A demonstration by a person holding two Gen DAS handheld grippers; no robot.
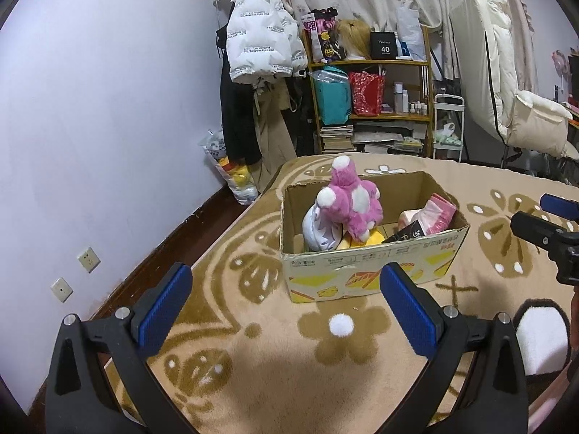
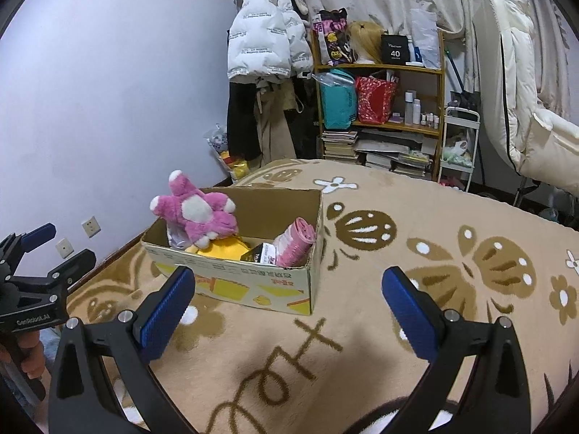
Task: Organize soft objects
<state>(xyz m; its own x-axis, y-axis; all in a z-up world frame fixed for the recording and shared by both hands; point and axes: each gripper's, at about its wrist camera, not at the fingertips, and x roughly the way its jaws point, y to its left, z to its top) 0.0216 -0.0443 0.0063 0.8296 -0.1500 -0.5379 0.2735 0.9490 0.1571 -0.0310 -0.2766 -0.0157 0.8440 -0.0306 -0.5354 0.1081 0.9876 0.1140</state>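
Both claws are hovering over the patterned blanket with nothing in them: the left claw is spread wide, and the right claw is gaping just as wide. The cardboard box is sitting just ahead of the left claw and ahead and to the left of the right one, already holding a pink plush toy, a yellow soft thing, a pink bundle and a dark packet.

The pink plush toy is leaning over the far rim, so it is looking ready to tumble out if a claw bumps the box or pushes another item in beside it. A small white pompom is lying between the left claw's fingers, near the box; being so small and fluffy, it is likely to slip or get pressed into the pile rather than lifted. The box is probably light, so a sideways nudge is risking sliding it across the blanket.
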